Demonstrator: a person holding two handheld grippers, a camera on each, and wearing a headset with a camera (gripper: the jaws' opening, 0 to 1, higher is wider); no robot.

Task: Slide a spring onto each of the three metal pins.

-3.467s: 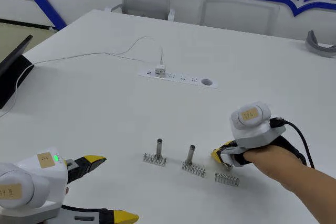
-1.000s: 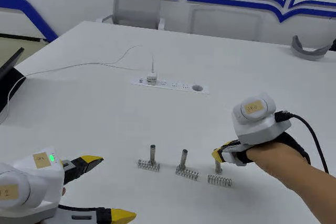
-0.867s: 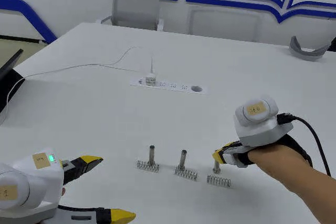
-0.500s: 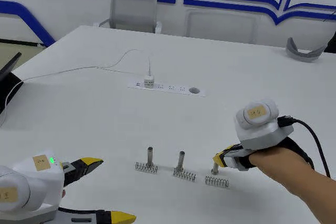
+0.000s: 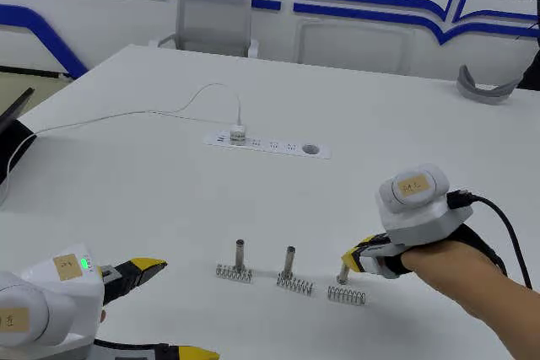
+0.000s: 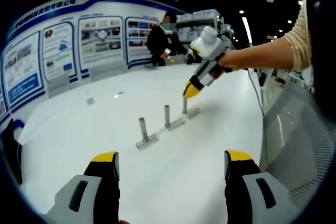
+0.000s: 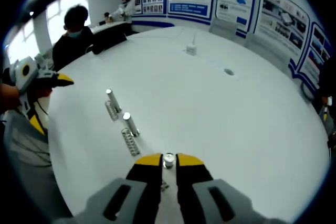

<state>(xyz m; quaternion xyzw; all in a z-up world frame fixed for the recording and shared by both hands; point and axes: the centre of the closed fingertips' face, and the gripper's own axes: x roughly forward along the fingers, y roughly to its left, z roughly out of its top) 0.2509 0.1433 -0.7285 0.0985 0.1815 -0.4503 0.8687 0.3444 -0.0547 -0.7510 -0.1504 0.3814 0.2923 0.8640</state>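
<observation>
beside each upright pin [image 5: 289, 260] lies a coiled spring [image 5: 295, 284].

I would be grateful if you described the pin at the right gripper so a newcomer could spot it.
On the white table, three metal pins stand in a row, a spring lying by each. It is the end pin on the person's right, the only one clasped between the yellow tips of the right gripper.
</observation>
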